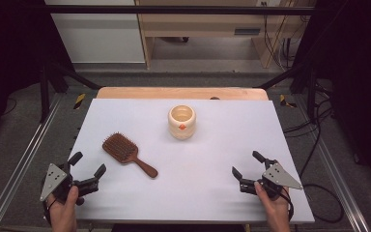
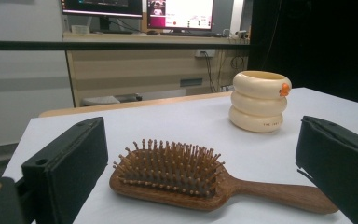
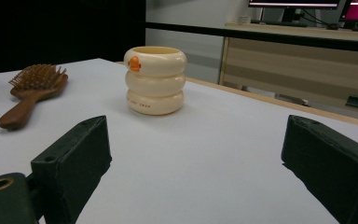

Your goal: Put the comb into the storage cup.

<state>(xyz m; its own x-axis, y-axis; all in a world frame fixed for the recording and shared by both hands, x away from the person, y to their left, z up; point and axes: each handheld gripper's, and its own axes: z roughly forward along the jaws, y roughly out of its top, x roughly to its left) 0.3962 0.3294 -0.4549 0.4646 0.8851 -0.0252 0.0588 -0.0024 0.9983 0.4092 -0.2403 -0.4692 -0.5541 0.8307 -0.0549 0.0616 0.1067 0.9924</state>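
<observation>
A: Where is the hairbrush (image 1: 127,153)?

B: It lies flat on the white table (image 1: 203,188), left of the middle, bristles up. Its head points toward the far left and its handle runs toward the near right. In the left gripper view it sits just beyond the jaws, across the gap between them, touching neither.

A: And the cup (image 1: 181,121)?

B: A cream cup built like three stacked rings, with a small orange mark on its side. It stands upright toward the far middle of the table, well apart from the hairbrush.

A: What about the left gripper (image 1: 88,170)?

B: It rests at the near left edge of the table, held by a hand, near the hairbrush's head. Its jaws are spread wide with nothing between them.

A: The right gripper (image 1: 246,164)?

B: At the near right side, well apart from both things. Its jaws also stand wide apart and hold nothing; they point toward the cup.
</observation>
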